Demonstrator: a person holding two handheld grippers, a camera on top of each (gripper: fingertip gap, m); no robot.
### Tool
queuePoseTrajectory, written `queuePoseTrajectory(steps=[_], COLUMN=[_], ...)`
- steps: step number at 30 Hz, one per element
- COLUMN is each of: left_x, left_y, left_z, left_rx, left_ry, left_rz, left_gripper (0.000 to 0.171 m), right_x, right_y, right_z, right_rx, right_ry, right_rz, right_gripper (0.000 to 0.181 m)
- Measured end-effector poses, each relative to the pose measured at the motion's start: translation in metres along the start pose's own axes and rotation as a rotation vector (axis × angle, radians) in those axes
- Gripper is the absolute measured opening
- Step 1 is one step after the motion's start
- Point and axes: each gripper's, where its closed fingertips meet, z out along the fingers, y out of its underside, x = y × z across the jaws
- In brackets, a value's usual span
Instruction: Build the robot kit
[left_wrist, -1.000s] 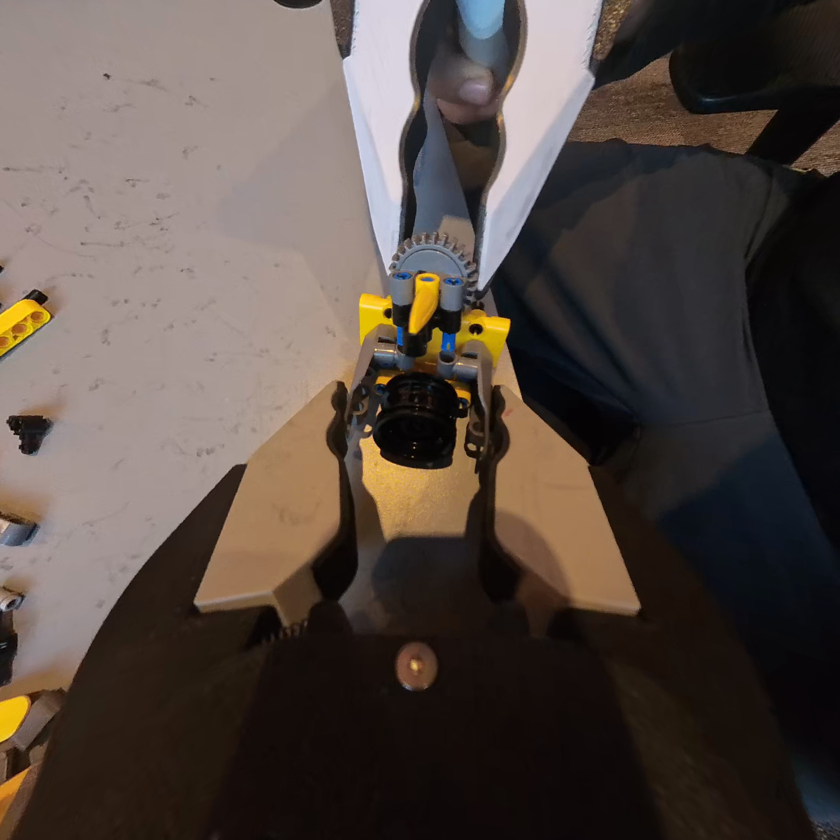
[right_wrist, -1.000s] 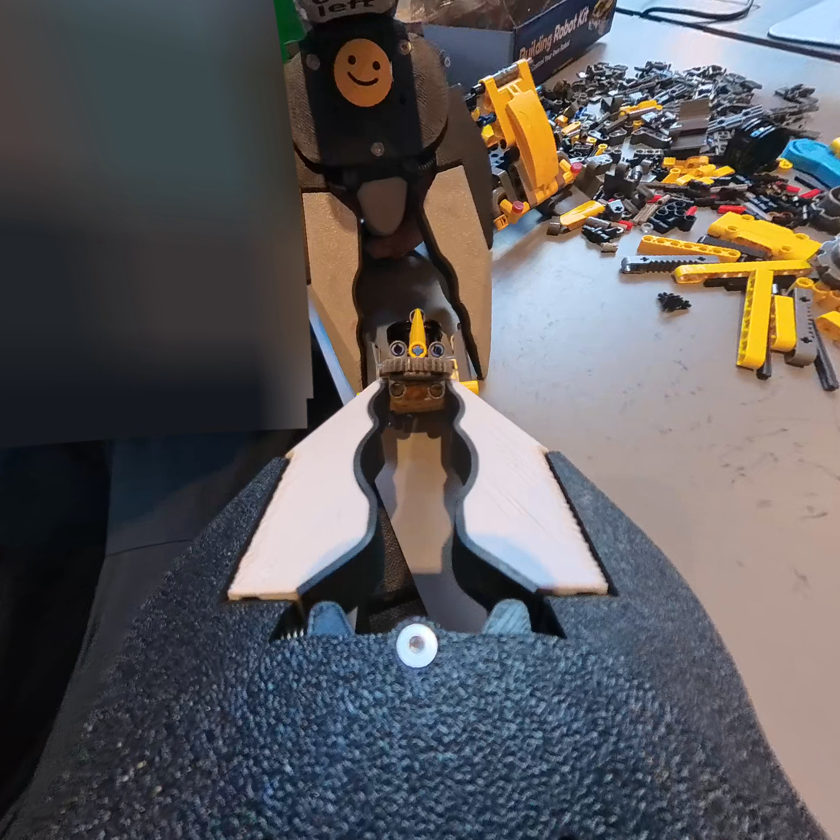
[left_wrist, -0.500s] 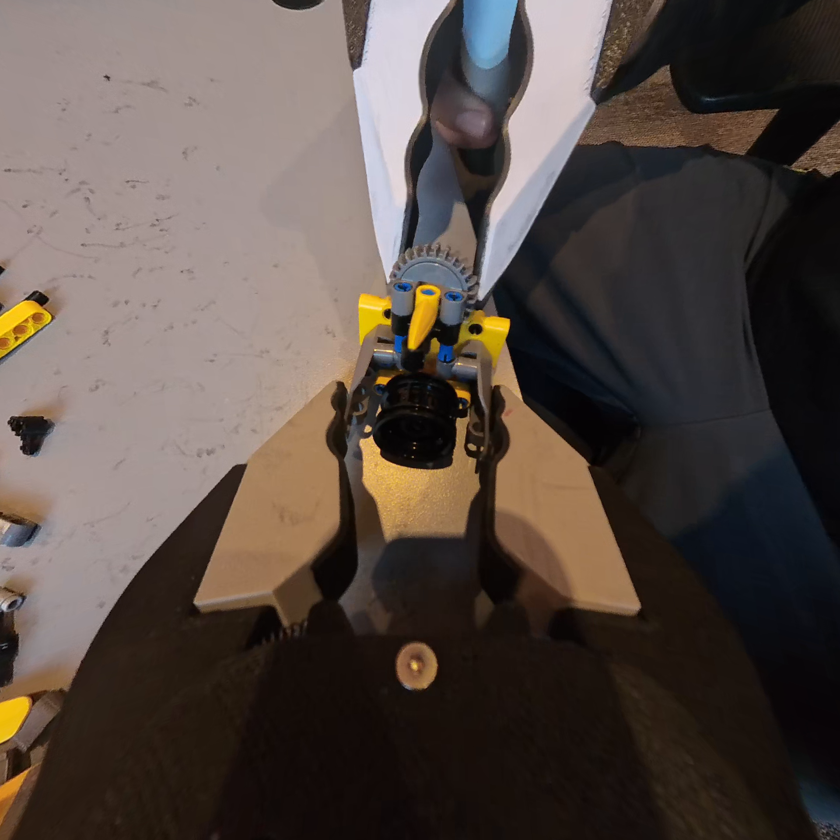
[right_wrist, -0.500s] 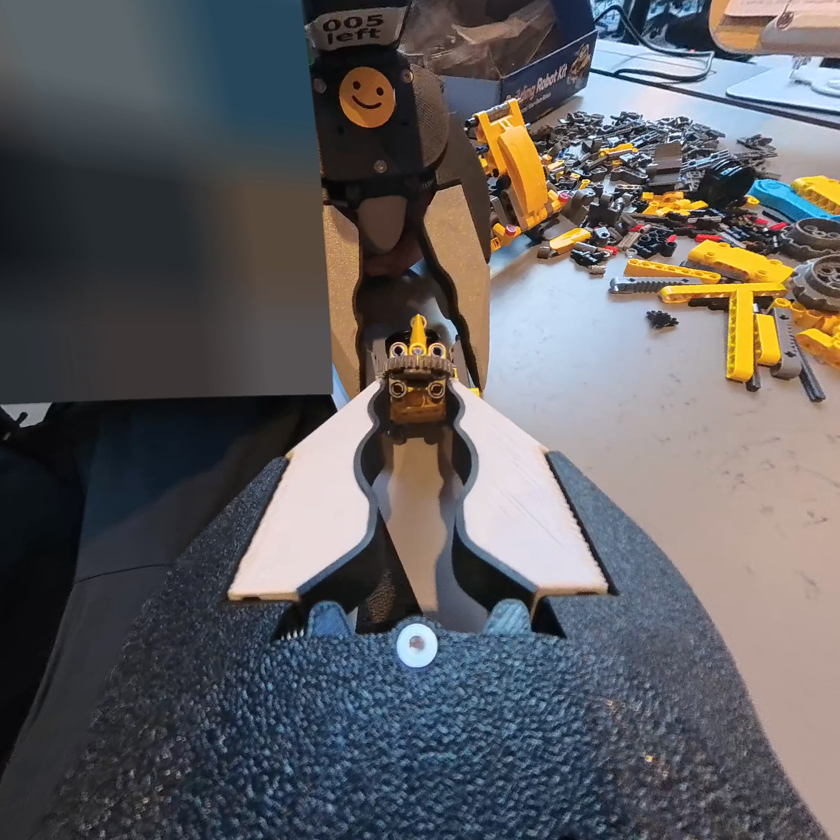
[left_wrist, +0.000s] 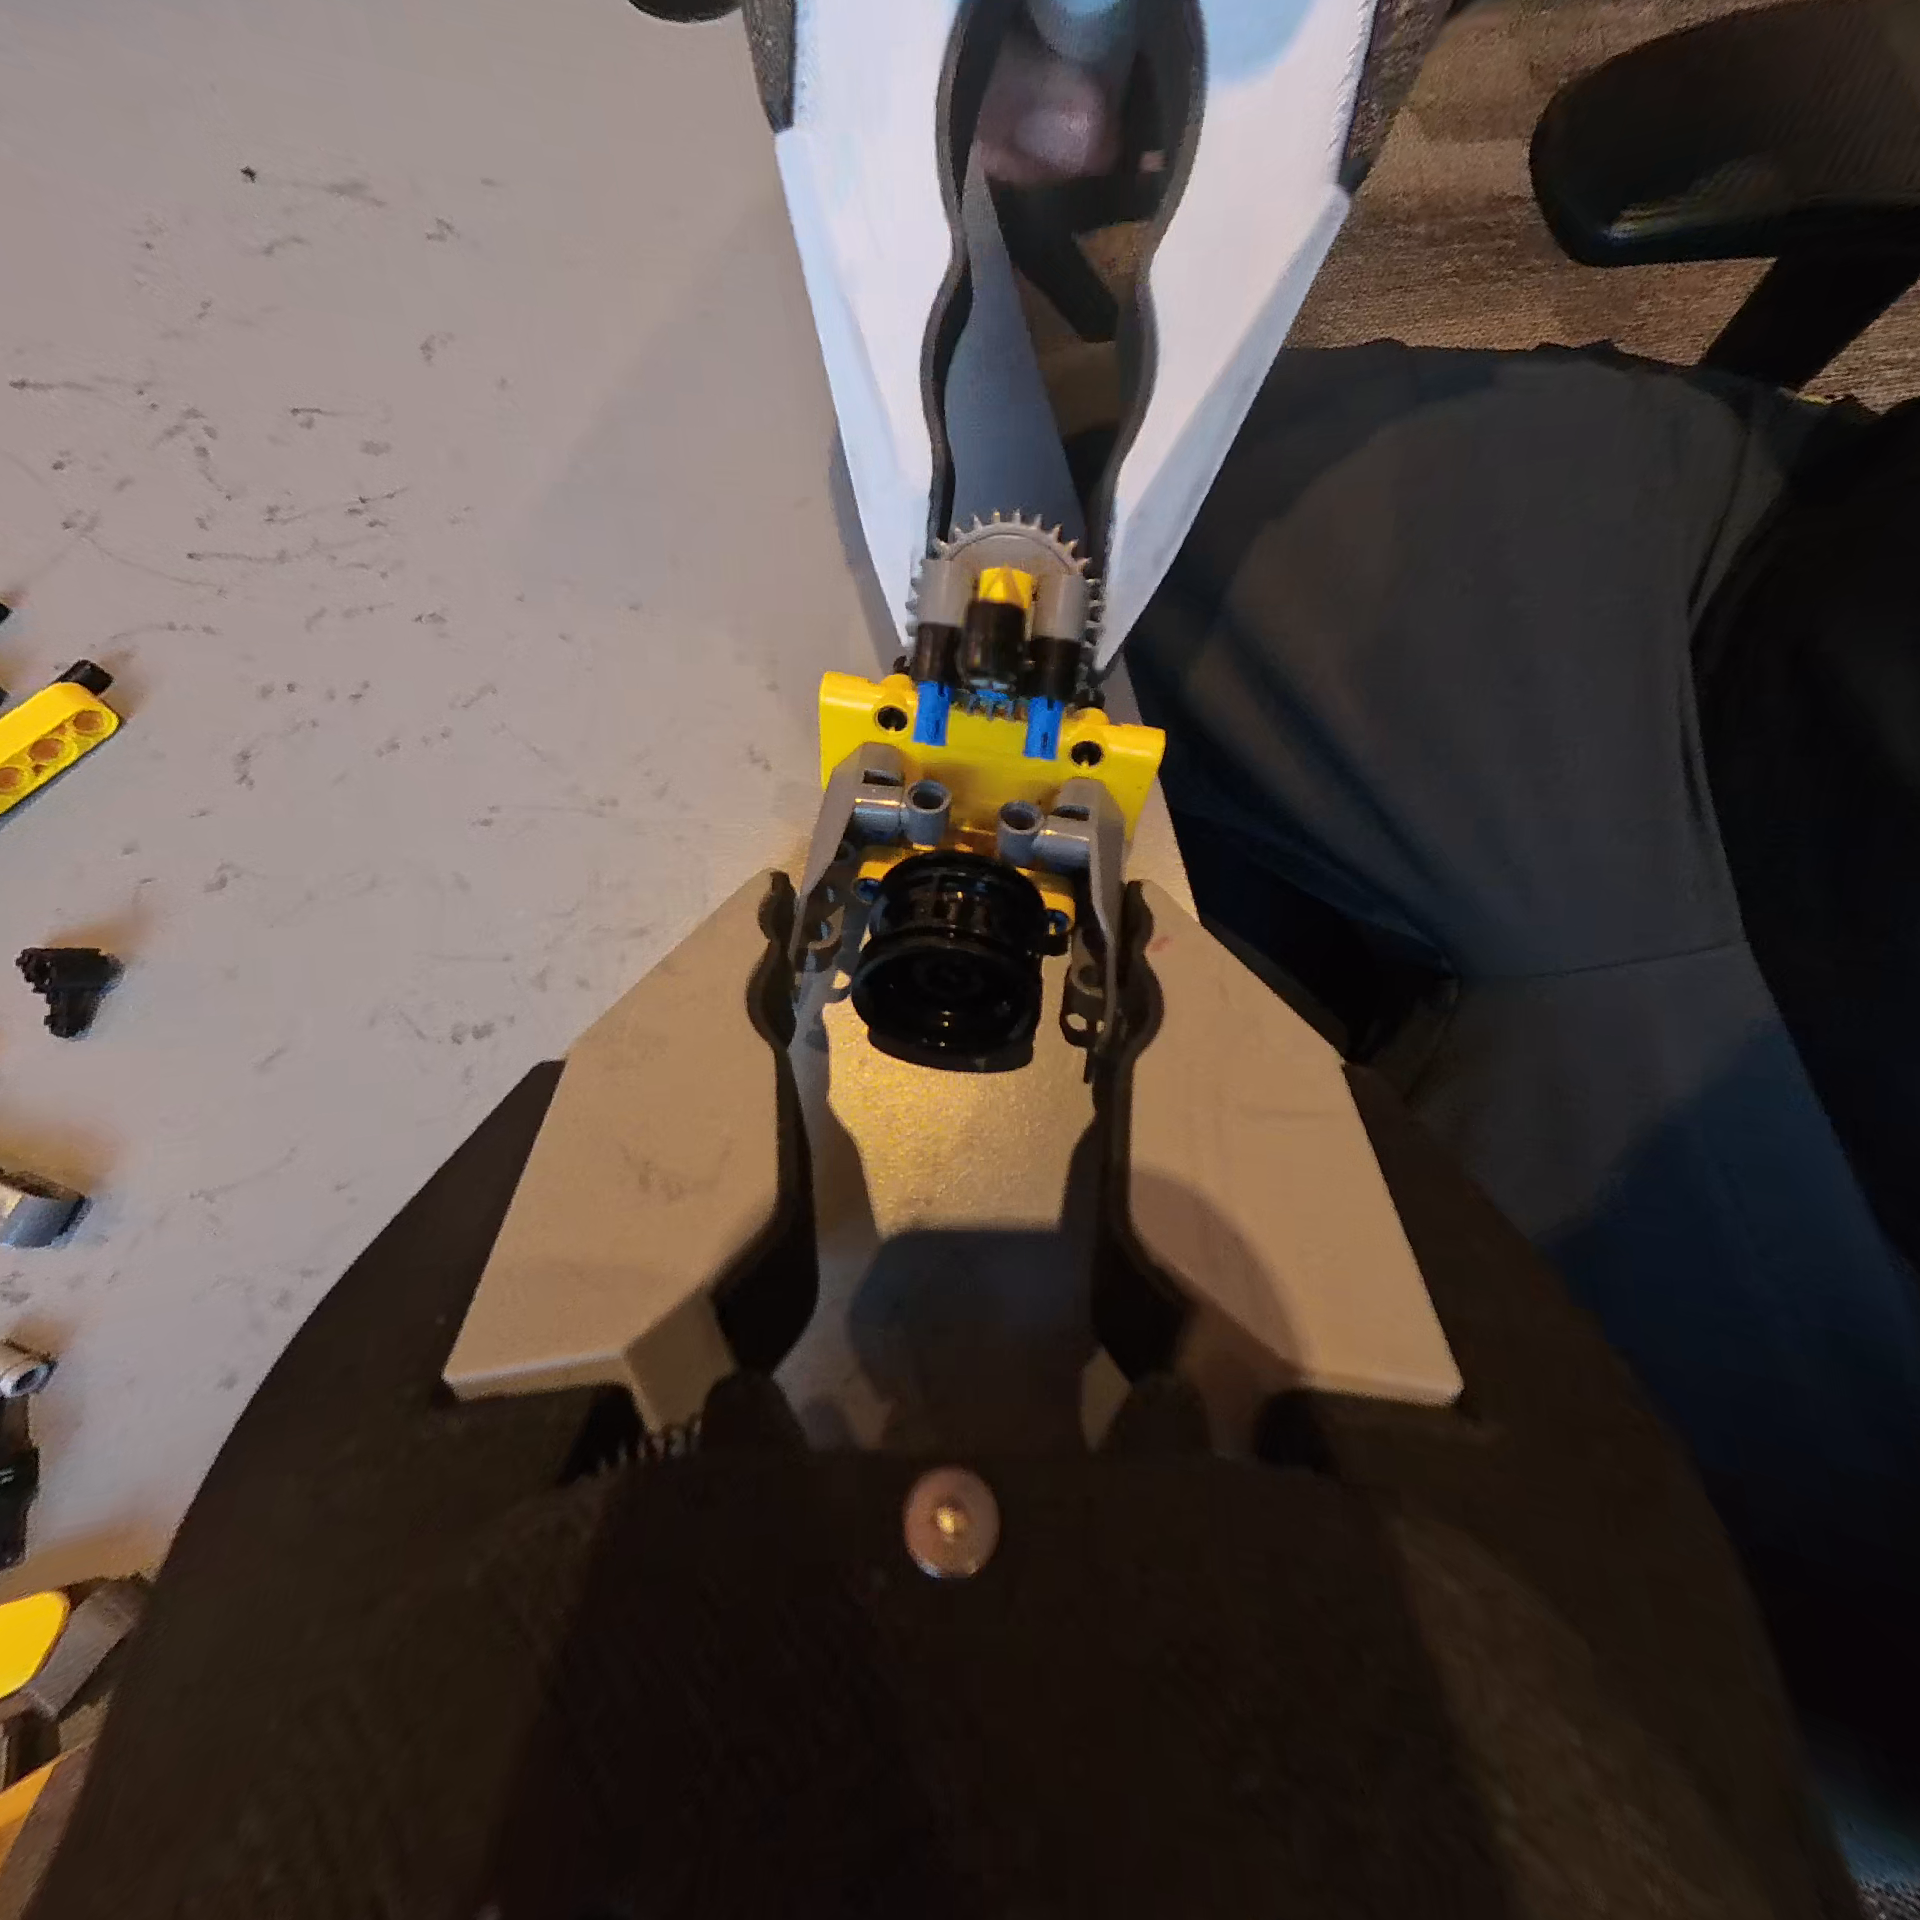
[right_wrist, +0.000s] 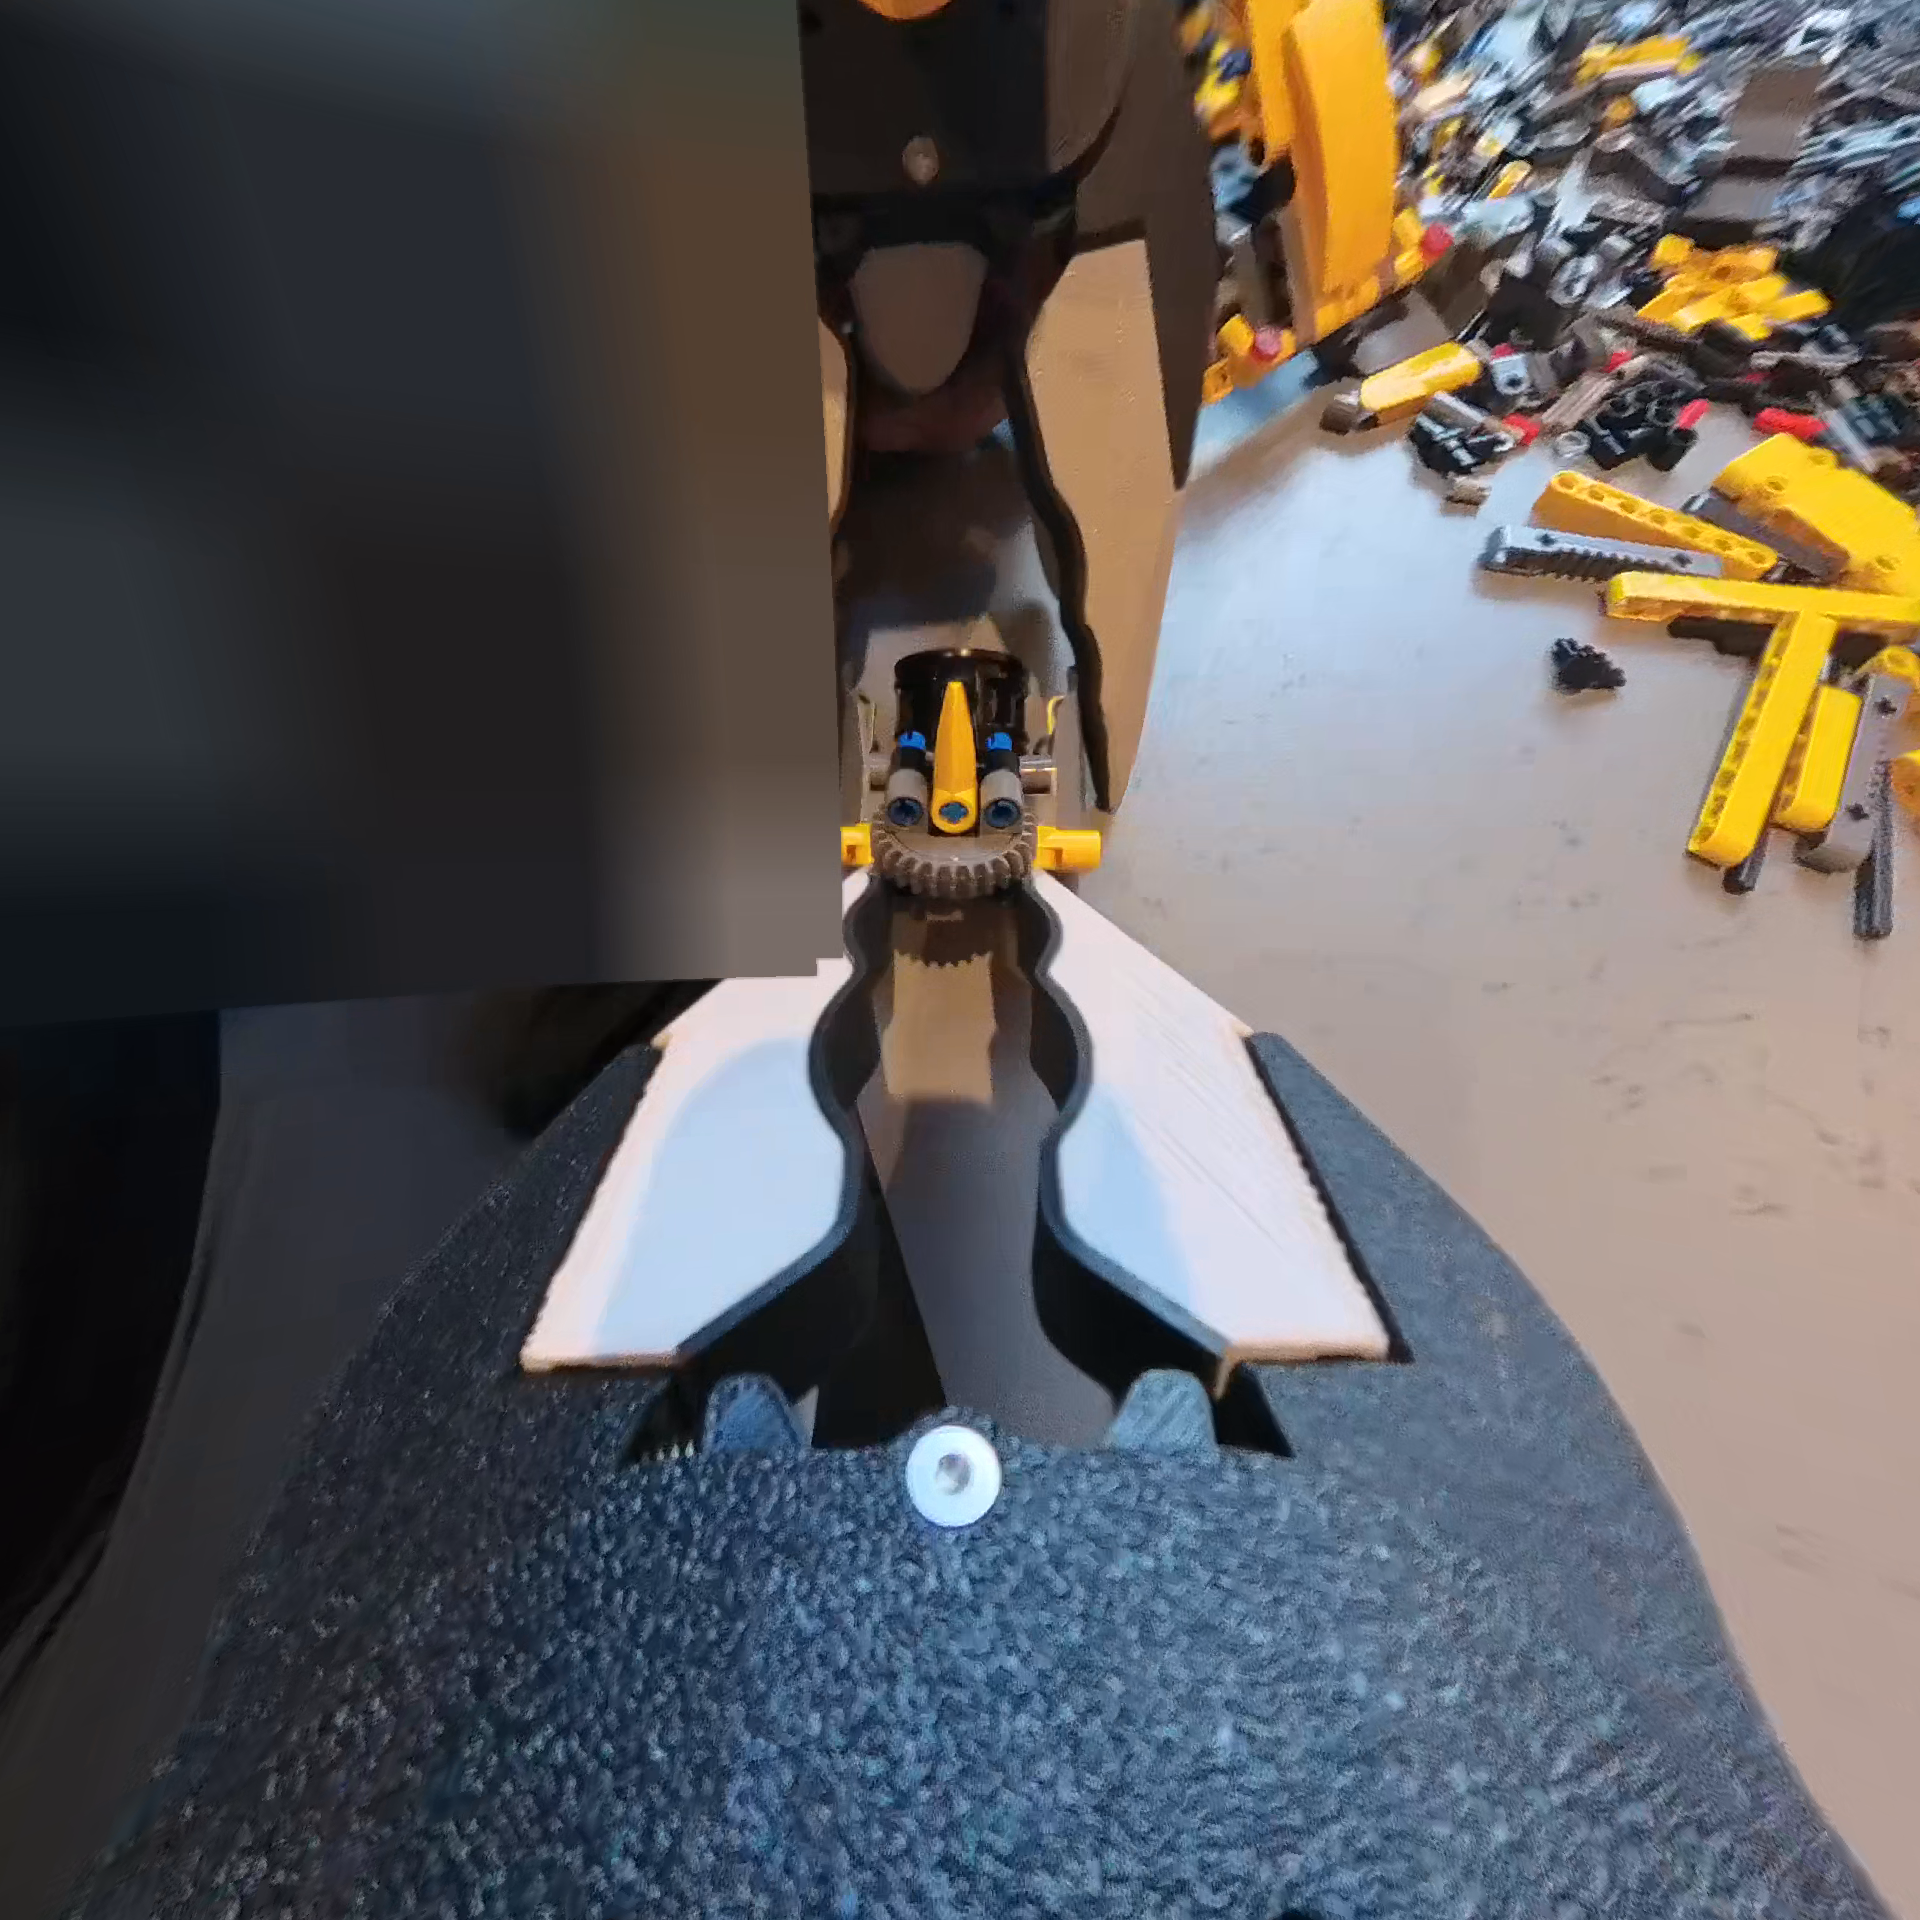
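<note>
Dim warm indoor light, dark shadow toward six o'clock, motion blur near twelve o'clock, wide-angle bending at edges, blurred patch at ten o'clock.

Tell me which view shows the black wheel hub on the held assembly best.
The left wrist view: the black wheel hub faces the camera, unobstructed, between the left gripper fingers. The right wrist view shows only its far end, behind the yellow cone.

The brick assembly (left_wrist: 982, 821) sits between both grippers; loose bricks (right_wrist: 1714, 520) lie right.
</note>
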Motion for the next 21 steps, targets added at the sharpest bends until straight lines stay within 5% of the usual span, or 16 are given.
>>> queuePoseTrajectory(steps=[7, 13, 21], left_x=[0.0002, -0.0001, -0.0011], left_y=[0.0001, 0.0002, 0.0004], left_z=[-0.0003, -0.0005, -0.0008], left_rx=[-0.001, -0.002, -0.003], left_ry=[0.001, 0.001, -0.007], left_rz=[0.001, -0.002, -0.005], left_gripper=[0.061, 0.061, 0.061], right_x=[0.0002, 0.0006, 0.0005], right_y=[-0.0005, -0.0017, -0.0021], right_z=[-0.0006, -0.0001, 0.0015], right_rx=[-0.311, -0.398, -0.404], right_ry=[0.009, 0.081, -0.028], right_rz=[-0.14, -0.284, -0.113], right_gripper=[0.023, 0.023, 0.023])
